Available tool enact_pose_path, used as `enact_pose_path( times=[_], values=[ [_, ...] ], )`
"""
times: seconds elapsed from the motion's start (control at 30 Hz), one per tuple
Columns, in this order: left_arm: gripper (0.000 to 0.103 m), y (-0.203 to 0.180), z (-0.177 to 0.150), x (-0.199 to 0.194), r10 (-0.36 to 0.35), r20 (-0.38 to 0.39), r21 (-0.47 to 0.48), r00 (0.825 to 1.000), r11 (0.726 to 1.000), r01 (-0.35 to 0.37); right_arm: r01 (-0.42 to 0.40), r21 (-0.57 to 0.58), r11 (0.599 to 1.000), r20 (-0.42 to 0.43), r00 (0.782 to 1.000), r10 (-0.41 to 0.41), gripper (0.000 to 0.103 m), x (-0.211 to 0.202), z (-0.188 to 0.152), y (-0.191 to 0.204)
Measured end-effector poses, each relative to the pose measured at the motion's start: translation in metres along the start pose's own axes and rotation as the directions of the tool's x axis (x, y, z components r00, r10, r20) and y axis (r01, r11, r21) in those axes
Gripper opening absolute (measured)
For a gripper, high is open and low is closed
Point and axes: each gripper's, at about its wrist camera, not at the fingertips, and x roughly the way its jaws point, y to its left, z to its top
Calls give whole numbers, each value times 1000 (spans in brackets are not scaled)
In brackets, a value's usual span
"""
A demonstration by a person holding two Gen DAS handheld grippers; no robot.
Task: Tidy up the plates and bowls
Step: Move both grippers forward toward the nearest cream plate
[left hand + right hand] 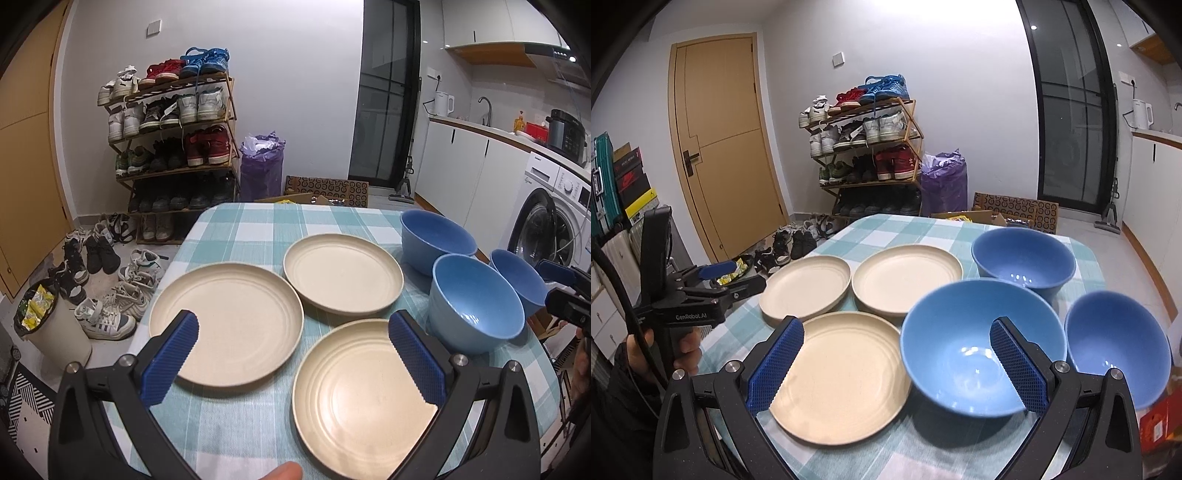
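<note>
The nearest cream plate (364,398) lies flat under the wide, empty left gripper (291,350), its rim reachable. The nearest blue bowl (982,345) sits below the equally wide right gripper (897,354). Other plates and bowls lie beyond, unstacked on the checked tablecloth (236,421).

Plates (343,275) and bowls (982,347) crowd the table (236,417); gaps seemingly narrow.

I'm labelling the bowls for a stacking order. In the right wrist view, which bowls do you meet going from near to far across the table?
Big light-blue bowl → smaller blue bowl at the right edge → darker blue bowl at the far side.
</note>
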Motion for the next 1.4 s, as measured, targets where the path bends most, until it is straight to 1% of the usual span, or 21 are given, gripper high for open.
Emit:
enact_pose_path(
  times=[0.1, 0.3, 0.43, 0.67, 0.77, 0.87, 0.97, 1.1, 1.4],
  values=[
    [103, 0, 7, 3, 10, -2, 10, 1000, 1000, -10, 0, 4, 1000, -1, 1000, 0, 103, 3, 13, -3],
    [103, 4, 20, 17, 29, -35, 6, 999, 1000, -29, 6, -7, 1000, -10, 1000, -6, 103, 12, 38, -9],
    [103, 6, 29, 26, 25, -46, 6, 999, 1000, -25, 12, -16, 1000, -15, 1000, -12, 103, 18, 54, -12],
    [103, 3, 49, 40, 28, -54, 39, 998, 999, -26, 20, -13, 1000, -24, 1000, -20, 103, 31, 77, -18],
    [103, 5, 56, 45, 16, -56, 29, 998, 999, -14, 21, -20, 1000, -19, 1000, -22, 103, 36, 86, -20],
    [103, 6, 62, 50, 6, -61, 21, 998, 1000, -4, 21, -25, 999, -20, 1000, -22, 103, 41, 94, -22],
    [103, 6, 68, 54, 5, -50, 26, 999, 1000, -4, 26, -33, 999, -24, 999, -26, 103, 47, 104, -24],
    [103, 7, 75, 61, -15, -58, 23, 998, 1000, 16, 21, -20, 1000, -33, 999, -21, 103, 55, 112, -29],
    [103, 10, 87, 75, -5, -79, 32, 997, 999, 8, 23, -2, 1000, -83, 996, -23, 103, 78, 123, -36]
  ],
)
